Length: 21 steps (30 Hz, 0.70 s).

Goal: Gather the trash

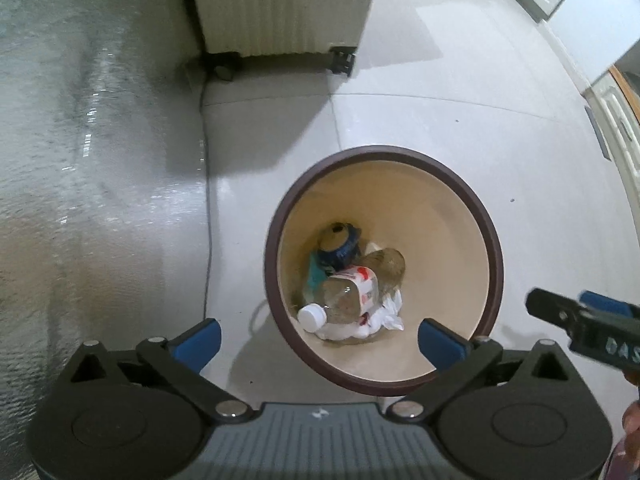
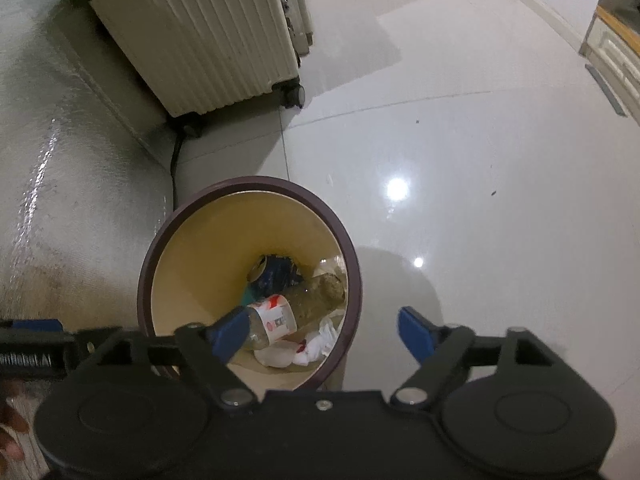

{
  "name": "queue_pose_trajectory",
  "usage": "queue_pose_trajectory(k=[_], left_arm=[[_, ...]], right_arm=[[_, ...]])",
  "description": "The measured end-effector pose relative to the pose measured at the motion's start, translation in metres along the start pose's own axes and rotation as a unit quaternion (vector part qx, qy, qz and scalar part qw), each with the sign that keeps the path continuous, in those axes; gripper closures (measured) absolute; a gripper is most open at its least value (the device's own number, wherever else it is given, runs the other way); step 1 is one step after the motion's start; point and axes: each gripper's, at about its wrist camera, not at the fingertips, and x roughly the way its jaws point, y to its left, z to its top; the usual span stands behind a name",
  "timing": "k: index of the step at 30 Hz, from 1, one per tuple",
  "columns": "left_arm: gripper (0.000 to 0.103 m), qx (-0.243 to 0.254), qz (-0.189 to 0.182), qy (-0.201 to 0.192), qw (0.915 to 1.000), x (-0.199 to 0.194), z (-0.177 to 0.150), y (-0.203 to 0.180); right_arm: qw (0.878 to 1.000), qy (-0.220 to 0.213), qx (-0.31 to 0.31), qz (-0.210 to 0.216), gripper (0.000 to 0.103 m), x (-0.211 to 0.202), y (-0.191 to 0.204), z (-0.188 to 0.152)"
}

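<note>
- Trash is lying at the bottom of the bin (image 1: 494, 216), a round cream bucket with a dark brown rim, which is standing on the pale tiled floor (image 1: 460, 128).
- We are holding the left gripper (image 1: 320, 334) above the bin's near edge, its blue fingers (image 1: 202, 338) spread wide and gripping nothing.
- We are keeping the right gripper (image 2: 322, 334) over the bin's near right side, its jaws likewise spread and empty.
- Inside, a clear plastic bottle (image 1: 352, 292) with a white cap and a red-and-white label is resting across the heap.
- A blue drink can (image 1: 338, 242) is sitting just beyond the bottle, at the far side.
- Crumpled white paper (image 1: 386, 314) is lying under the bottle's near side.
- A ribbed cream suitcase (image 2: 200, 32) on wheels is standing well beyond the bin, against the wall (image 1: 80, 160) at the left.
</note>
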Motion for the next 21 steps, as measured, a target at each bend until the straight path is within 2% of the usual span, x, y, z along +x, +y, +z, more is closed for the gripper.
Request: queue_pose_trajectory(k=[3,8,12,21], left_arm=[[0.0,-0.002,0.011,-0.014,0.9998,-0.011,-0.002,0.001],[0.0,-0.005,0.02,-0.031,0.9993,-0.033,-0.009,0.002],[0.0,-0.003,0.022,-0.041,0.9989,-0.053,-0.02,0.003],[0.0,0.002,0.02,-0.068,0.9975,-0.105,-0.053,-0.006]], right_arm=[[1.0,-0.014,0.004,-0.002,0.007,-0.011,-0.002,-0.005],[0.999,-0.031,0.013,-0.016,0.0,-0.031,-0.007,-0.013],[0.999,-0.035,0.013,-0.03,0.0,-0.049,-0.008,-0.018],[0.998,-0.05,0.005,-0.024,0.0,-0.104,-0.003,-0.044]])
